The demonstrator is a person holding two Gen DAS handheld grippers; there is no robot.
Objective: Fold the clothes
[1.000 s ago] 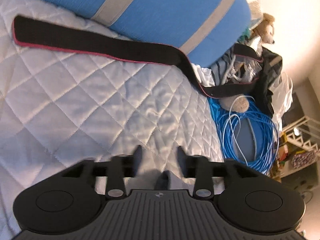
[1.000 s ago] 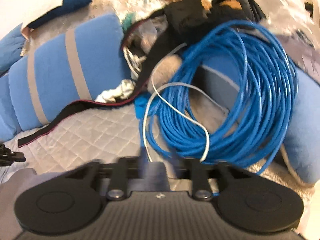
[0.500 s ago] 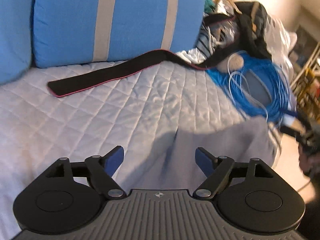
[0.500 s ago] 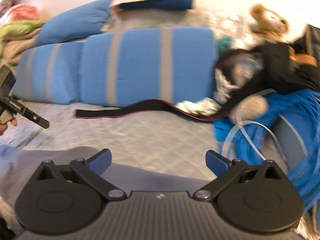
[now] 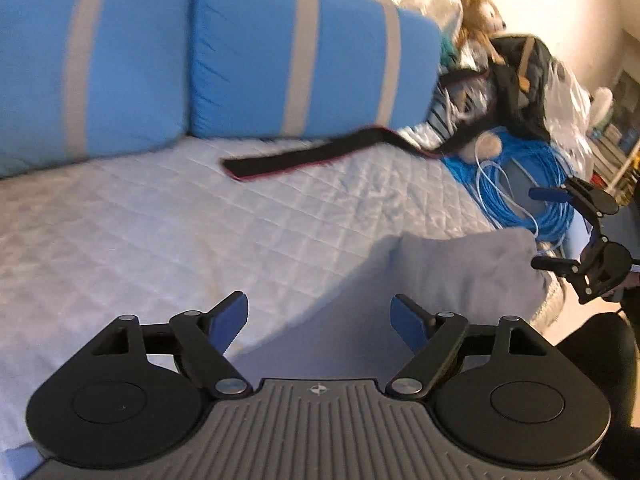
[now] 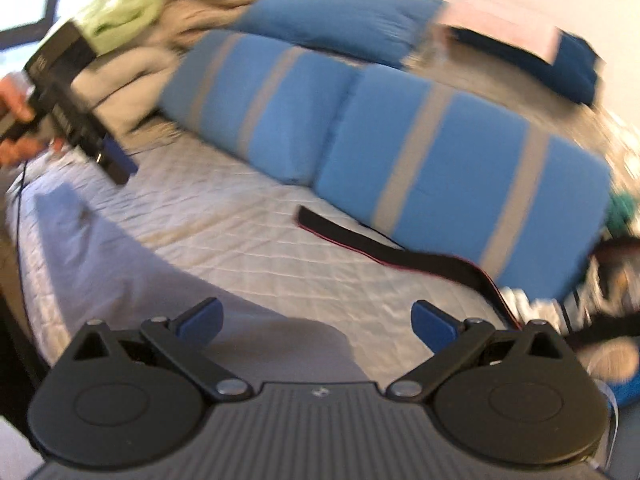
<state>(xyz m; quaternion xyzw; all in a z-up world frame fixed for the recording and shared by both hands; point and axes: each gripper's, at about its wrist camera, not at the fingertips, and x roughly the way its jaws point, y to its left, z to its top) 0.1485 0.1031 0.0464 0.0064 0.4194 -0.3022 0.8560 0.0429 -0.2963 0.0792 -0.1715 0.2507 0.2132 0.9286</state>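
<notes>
Both grippers: left gripper (image 5: 319, 317) and right gripper (image 6: 316, 320) have just spread wide, nothing between the jaws.
Garment: grey cloth (image 5: 460, 276) released, lower right, on the bed (image 5: 160, 240).
Fold: probably laid; blurred.

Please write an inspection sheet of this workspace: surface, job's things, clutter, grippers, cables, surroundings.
Surface: white quilted bed cover, mostly bare.
Job's things: grey garment lying at the near edge of the bed, held by neither gripper.
Clutter: black strap across the quilt; plush toy and dark bag at the far right; green cloth on a pile.
Grippers: left gripper open, nothing between the jaws; right gripper open, also holding nothing.
Cables: blue cable coil with a white cord on it.
Surroundings: blue striped cushions along the back.
</notes>
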